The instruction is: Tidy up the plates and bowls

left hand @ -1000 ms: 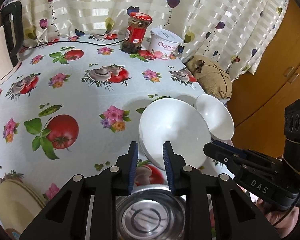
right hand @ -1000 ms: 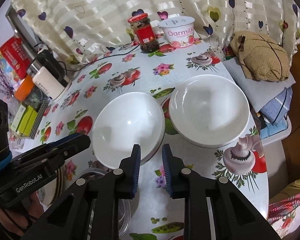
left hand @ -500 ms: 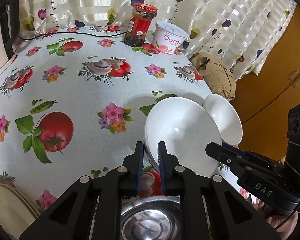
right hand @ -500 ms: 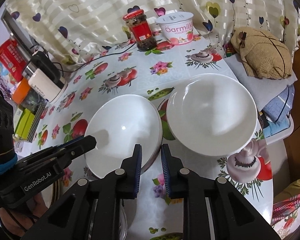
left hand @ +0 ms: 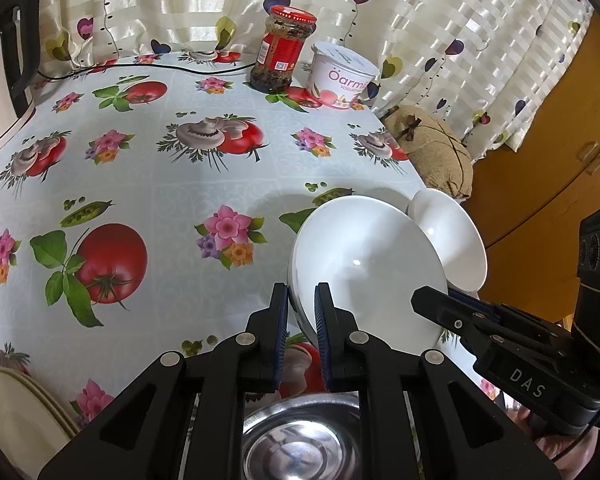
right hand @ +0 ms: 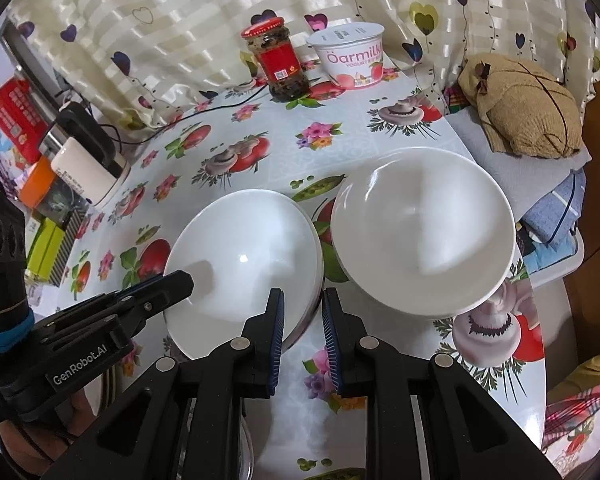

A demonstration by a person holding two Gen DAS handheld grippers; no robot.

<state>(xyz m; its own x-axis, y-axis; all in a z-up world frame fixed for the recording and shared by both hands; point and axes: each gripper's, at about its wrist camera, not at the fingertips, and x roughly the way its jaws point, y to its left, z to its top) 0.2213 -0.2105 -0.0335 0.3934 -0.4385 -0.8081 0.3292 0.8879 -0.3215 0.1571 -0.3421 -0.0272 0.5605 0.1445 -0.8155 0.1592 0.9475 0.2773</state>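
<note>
Left wrist view: the left gripper has just been closing, and its blue-padded fingers now pinch the near rim of the nearer white bowl, one pad outside the wall and one inside. This bowl sits tilted on the vegetable-print tablecloth, near the table's right edge. The second white bowl stands just beyond it, at the table edge. A steel bowl lies directly below the gripper body. Cream plates are stacked at the lower left. A red-lidded jar and a yogurt tub stand side by side at the far edge, in front of the heart-print curtain. The right gripper enters from the lower right, its tip at the rim of the same bowl.

Right wrist view: the right gripper straddles the near right rim of the nearer white bowl, which appears stacked on another. Its pads are drawn close together on that rim; whether they press firmly cannot be told. The second white bowl stands upright just to the right, apart from the gripper. The left gripper holds the nearer bowl's left rim. A white kettle stands at the table's left edge.
</note>
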